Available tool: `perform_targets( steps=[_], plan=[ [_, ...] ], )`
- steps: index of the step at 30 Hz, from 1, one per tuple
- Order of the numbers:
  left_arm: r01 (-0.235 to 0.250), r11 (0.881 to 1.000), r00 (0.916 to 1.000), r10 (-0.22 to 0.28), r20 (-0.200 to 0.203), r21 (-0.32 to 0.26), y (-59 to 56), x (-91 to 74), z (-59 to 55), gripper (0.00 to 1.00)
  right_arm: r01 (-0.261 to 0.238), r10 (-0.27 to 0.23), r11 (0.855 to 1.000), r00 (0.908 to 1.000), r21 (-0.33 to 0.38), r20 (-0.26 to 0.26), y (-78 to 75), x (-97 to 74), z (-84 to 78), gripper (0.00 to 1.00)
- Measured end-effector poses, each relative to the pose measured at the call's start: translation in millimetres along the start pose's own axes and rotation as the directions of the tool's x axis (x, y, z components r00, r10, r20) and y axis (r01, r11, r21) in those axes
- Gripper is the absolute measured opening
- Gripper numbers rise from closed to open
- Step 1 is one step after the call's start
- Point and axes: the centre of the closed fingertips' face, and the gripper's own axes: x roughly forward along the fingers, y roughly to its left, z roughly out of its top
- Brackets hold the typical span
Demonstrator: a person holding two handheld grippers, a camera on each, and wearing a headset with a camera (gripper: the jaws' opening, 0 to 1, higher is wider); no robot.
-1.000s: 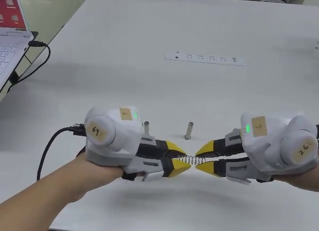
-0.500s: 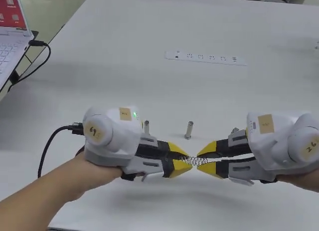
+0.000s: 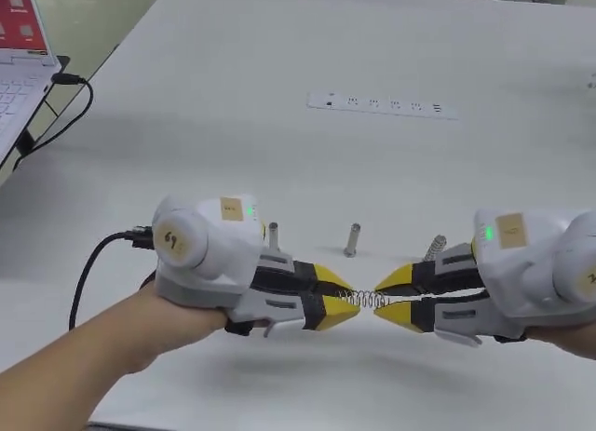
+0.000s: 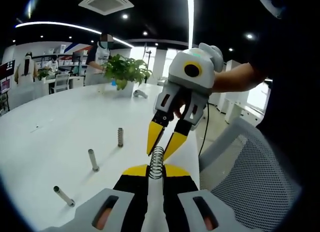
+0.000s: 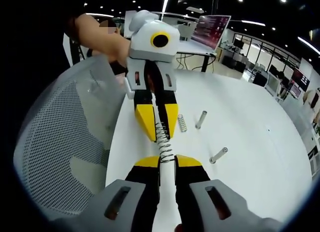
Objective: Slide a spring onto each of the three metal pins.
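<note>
The left gripper (image 3: 346, 305) and the right gripper (image 3: 382, 301), jaws nearly closed, each pinch one end of a small coiled steel spring (image 3: 365, 301), held above the near edge of the white table (image 3: 279, 68). The right-hand short metal pin (image 3: 435, 248) seems to wear a spring already. The middle pin (image 3: 352, 239) and left pin (image 3: 273, 234) look bare, so two likely remain.

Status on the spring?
Both shut on one spring, midair: left gripper, right gripper. Two bare pins; third pin sprung. Nothing in the way.
</note>
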Motion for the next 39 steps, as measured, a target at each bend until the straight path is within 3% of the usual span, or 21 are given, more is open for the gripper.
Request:
perform_targets(
  steps=[12,18,26,39],
  plan=[
    [0.007,1.000,0.9998,-0.008,-0.019,-0.011,-1.3,-0.7,-8.6,0.02,-0.023,0.021,0.993,0.9997,-0.113,-0.016,4.9,-6.3,13.8,0.07],
    [0.009,1.000,0.9994,-0.009,-0.033,-0.006,-1.1,-1.2,-13.0,0.02,-0.041,0.044,0.991,0.9987,-0.126,0.024,8.3,-8.0,27.0,0.07],
    [0.015,1.000,0.9992,-0.014,-0.038,0.007,-4.8,2.1,-13.6,0.02,-0.054,0.060,0.998,0.9881,-0.045,0.142,11.0,-6.2,53.6,0.07],
    [0.019,0.999,0.9989,-0.018,-0.043,0.034,-7.1,3.4,-10.0,0.02,-0.012,0.025,0.997,0.9815,-0.071,0.190,12.8,0.1,66.5,0.07]
  ],
)
